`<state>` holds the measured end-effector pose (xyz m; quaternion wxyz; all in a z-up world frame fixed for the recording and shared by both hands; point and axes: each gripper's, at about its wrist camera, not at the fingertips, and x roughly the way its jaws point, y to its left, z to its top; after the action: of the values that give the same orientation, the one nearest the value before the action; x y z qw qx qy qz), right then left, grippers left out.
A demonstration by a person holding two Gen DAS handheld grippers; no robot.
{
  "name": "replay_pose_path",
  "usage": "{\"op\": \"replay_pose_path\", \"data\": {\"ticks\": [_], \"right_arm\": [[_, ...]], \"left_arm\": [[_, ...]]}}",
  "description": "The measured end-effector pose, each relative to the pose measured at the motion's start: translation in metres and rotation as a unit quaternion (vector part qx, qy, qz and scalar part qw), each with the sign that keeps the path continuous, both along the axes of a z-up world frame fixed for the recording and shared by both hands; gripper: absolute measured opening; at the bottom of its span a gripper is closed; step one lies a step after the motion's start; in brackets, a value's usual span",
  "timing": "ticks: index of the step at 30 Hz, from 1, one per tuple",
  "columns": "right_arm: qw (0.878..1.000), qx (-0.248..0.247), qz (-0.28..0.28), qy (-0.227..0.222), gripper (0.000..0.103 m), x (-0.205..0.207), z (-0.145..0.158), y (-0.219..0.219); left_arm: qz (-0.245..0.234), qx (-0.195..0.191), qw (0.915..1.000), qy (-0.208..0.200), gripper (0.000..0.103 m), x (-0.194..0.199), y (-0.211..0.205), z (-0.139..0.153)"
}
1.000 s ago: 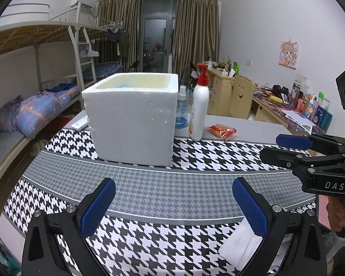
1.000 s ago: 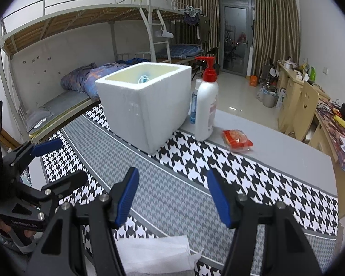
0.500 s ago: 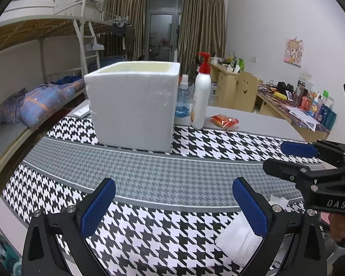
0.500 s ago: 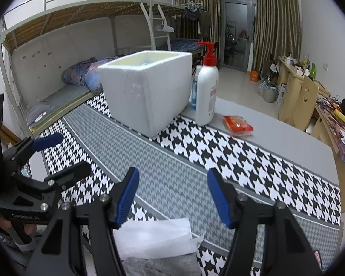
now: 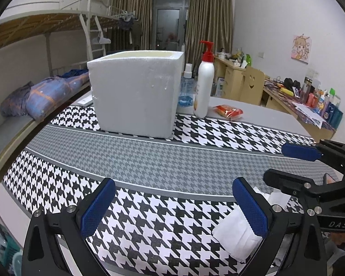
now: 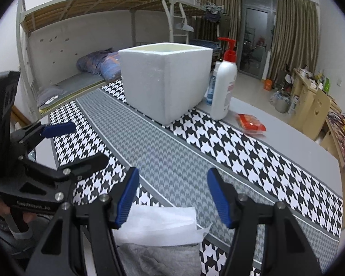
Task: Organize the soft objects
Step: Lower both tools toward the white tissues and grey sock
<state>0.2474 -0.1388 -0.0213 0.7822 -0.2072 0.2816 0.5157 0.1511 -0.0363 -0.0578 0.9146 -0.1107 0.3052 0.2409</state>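
Soft objects: white folded cloth (image 6: 161, 223) lying on a grey fabric piece (image 6: 163, 260), both at near edge of desk (image 5: 172, 161), on the houndstooth cover. Foam box (image 5: 135, 92) stands toward far edge, open top, well apart from the pile; I judge it the likely bin.

Change vs 1 s ago: both grippers have come lower and nearer the pile; more of the cloth shows in right wrist view, box rim now seen nearly edge-on.

Right gripper (image 6: 172, 197): jaws spread, nothing between, cloth just below. Left gripper (image 5: 172, 207): jaws spread, empty, cloth (image 5: 237, 234) by its right finger.

Reading: approach phase, no grasp yet. Next: close right on cloth. Risk: thin layers, may lift one only.

Pump bottle (image 5: 203, 85) and red packet (image 5: 227, 111) beside box, not involved.
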Motion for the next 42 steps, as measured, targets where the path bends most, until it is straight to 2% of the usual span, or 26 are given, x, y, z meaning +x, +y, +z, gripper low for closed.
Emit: {"op": "replay_pose_path", "data": {"ticks": [10, 19, 31, 42], "right_arm": [[1.000, -0.010, 0.009, 0.007, 0.066, 0.005, -0.010, -0.011], [1.000, -0.019, 0.017, 0.010, 0.066, 0.005, -0.014, -0.025], [0.998, -0.030, 0.033, 0.036, 0.066, -0.001, -0.023, -0.036], [0.998, -0.038, 0.045, 0.028, 0.066, -0.009, -0.027, -0.045]], "left_arm": [[0.018, -0.008, 0.9997, 0.011, 0.102, -0.001, -0.007, -0.006], [0.012, -0.021, 0.9996, 0.017, 0.102, 0.001, -0.019, -0.014], [0.004, -0.032, 0.9987, 0.041, 0.102, 0.005, -0.029, -0.026], [0.008, -0.035, 0.9979, 0.055, 0.102, 0.009, -0.036, -0.032]]}}
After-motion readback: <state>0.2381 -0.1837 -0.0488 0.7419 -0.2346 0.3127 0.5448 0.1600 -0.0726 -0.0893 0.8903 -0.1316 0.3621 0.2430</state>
